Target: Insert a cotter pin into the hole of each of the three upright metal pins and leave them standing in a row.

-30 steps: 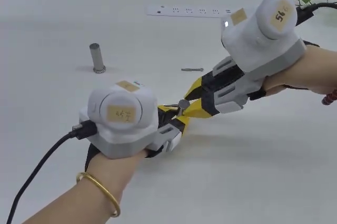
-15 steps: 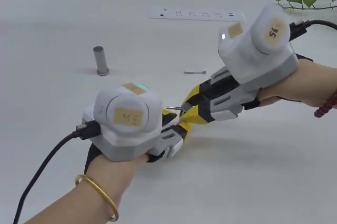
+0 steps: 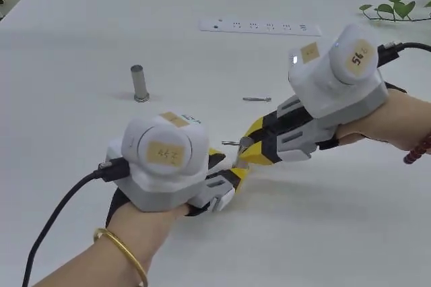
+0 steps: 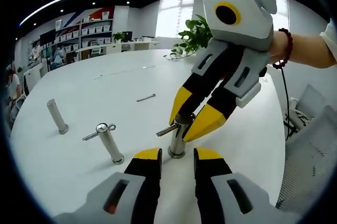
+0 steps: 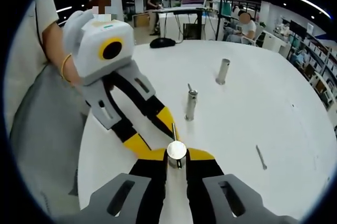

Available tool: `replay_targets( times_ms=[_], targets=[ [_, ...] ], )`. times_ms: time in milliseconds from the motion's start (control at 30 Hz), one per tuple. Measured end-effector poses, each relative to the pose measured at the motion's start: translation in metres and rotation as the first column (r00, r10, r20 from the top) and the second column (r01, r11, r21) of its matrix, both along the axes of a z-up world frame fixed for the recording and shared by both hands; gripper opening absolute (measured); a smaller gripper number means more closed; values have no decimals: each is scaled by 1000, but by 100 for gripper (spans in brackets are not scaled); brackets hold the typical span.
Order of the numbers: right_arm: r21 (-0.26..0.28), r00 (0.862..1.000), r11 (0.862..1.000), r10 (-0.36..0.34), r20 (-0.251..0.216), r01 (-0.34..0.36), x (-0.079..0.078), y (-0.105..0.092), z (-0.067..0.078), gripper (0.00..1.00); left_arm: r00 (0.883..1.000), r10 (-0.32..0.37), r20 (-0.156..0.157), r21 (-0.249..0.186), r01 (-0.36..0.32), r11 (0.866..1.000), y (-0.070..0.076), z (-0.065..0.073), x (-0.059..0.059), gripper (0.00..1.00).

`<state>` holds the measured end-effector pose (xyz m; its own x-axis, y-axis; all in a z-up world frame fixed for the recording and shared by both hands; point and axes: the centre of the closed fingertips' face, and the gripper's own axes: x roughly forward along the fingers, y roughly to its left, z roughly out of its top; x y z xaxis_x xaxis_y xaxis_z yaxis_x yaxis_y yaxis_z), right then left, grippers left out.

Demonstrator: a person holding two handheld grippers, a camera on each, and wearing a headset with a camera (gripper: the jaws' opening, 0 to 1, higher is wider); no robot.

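Observation:
An upright metal pin [image 4: 177, 141] stands between my two grippers, its round top [image 5: 176, 150] facing the right gripper view. My left gripper [image 4: 178, 155] is shut on its base. My right gripper [image 5: 177, 162] is shut on a cotter pin [image 4: 165, 129] at the pin's top, and the cotter pin's straight end sticks out on the far side [image 5: 174, 129]. In the head view the grippers meet at this pin [image 3: 244, 147]. A second upright pin [image 4: 109, 143] carries a cotter pin through its top. A third, bare pin [image 3: 139, 83] stands further off. A loose cotter pin [image 3: 257, 99] lies flat.
A white power strip [image 3: 260, 27] lies at the far side of the white table [image 3: 81, 38]. A leafy plant [image 3: 397, 3] reaches in at the far right corner. A black cable [image 3: 54, 216] trails from the left gripper toward me.
The head view has shifted, so everything sits slightly lower and to the right. Both grippers stay locked together at the same pin.

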<state>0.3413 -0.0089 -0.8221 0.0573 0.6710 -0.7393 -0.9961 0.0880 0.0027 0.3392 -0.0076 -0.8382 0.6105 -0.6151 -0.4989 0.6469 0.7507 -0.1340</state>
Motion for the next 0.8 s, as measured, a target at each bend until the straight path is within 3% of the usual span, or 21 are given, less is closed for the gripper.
replay_targets(
  times_ms=[333, 567, 800],
  targets=[
    [19, 1000, 1000, -22, -1, 22, 8, 1, 5, 13, 1000, 11, 14, -7, -10, 1000, 9, 10, -2, 26],
    [1, 1000, 1000, -21, 19, 21, 19, 2, 6, 13, 999, 2, 37, -12, -2, 1000, 12, 17, -7, 29],
    [-23, 1000, 1000, -20, 19, 20, 25, -1, 1, 13, 999, 7, 47, -45, -5, 999, 15, 27, -11, 33]
  ],
)
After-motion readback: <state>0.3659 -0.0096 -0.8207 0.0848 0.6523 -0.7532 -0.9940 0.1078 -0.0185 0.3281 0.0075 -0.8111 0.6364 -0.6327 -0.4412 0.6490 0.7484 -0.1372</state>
